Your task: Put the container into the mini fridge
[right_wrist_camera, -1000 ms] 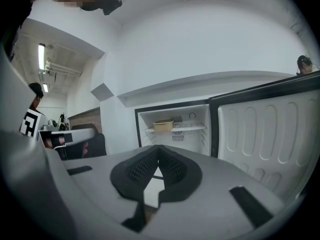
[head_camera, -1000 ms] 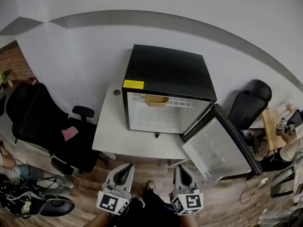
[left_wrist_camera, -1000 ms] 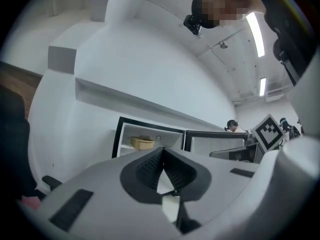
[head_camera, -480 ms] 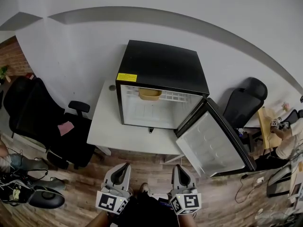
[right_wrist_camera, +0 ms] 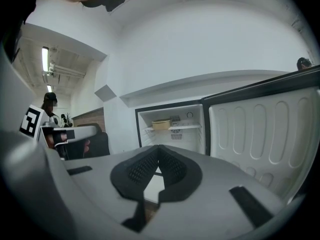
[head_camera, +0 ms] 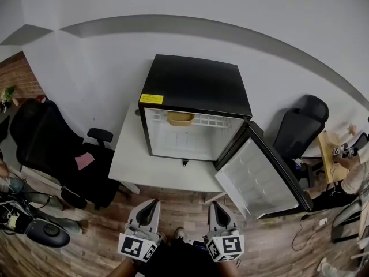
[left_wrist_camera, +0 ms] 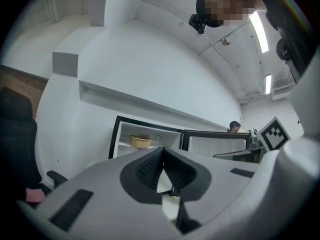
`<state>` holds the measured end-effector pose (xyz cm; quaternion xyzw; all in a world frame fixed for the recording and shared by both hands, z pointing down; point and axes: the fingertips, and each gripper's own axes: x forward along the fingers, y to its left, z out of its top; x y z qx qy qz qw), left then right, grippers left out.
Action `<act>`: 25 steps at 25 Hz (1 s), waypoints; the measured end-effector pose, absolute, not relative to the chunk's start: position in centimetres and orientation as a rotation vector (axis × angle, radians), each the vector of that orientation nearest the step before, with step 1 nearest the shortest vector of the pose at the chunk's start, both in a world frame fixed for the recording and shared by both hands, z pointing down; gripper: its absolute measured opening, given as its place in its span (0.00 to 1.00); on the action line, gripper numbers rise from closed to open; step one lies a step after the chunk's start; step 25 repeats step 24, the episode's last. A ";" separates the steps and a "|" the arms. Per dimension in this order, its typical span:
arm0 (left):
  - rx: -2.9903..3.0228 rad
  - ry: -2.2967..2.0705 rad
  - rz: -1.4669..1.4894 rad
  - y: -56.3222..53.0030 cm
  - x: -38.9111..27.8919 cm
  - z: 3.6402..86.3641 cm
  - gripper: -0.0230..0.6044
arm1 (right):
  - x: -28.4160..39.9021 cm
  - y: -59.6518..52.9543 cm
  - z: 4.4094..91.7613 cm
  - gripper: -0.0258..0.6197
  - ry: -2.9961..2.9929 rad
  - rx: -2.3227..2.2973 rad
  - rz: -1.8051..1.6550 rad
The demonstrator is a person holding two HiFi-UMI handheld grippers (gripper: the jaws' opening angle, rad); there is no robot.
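Note:
The black mini fridge [head_camera: 196,85] stands on a white table [head_camera: 138,166] with its door [head_camera: 259,175] swung open to the right. A tan container [head_camera: 180,119] sits on the fridge's upper shelf; the same container [left_wrist_camera: 140,142] shows in the left gripper view and the container [right_wrist_camera: 161,124] in the right gripper view. My left gripper [head_camera: 149,208] and right gripper [head_camera: 219,211] hang low at the bottom of the head view, well short of the table, both shut and empty.
A black office chair [head_camera: 52,149] stands left of the table and another chair [head_camera: 302,126] to the right behind the door. A person [head_camera: 351,178] sits at the far right. Wooden floor [head_camera: 190,206] lies between me and the table.
The view has shifted slightly; the fridge sits a little lower and further right in the picture than half a second ago. Both grippers keep their place, shut.

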<state>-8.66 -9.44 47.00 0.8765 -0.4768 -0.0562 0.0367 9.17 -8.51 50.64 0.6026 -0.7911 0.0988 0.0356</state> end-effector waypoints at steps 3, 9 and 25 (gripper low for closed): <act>2.689 -1.460 -0.171 -9.5 -8.4 46.9 0.05 | 9.1 -8.6 50.6 0.06 -2.434 1.843 0.308; 2.689 -1.449 -0.179 -10.0 -8.1 46.9 0.05 | 8.9 -8.8 50.7 0.06 -2.439 1.832 0.310; 2.683 -1.438 -0.182 -10.7 -7.9 47.1 0.05 | 8.9 -9.2 51.1 0.06 -2.428 1.821 0.304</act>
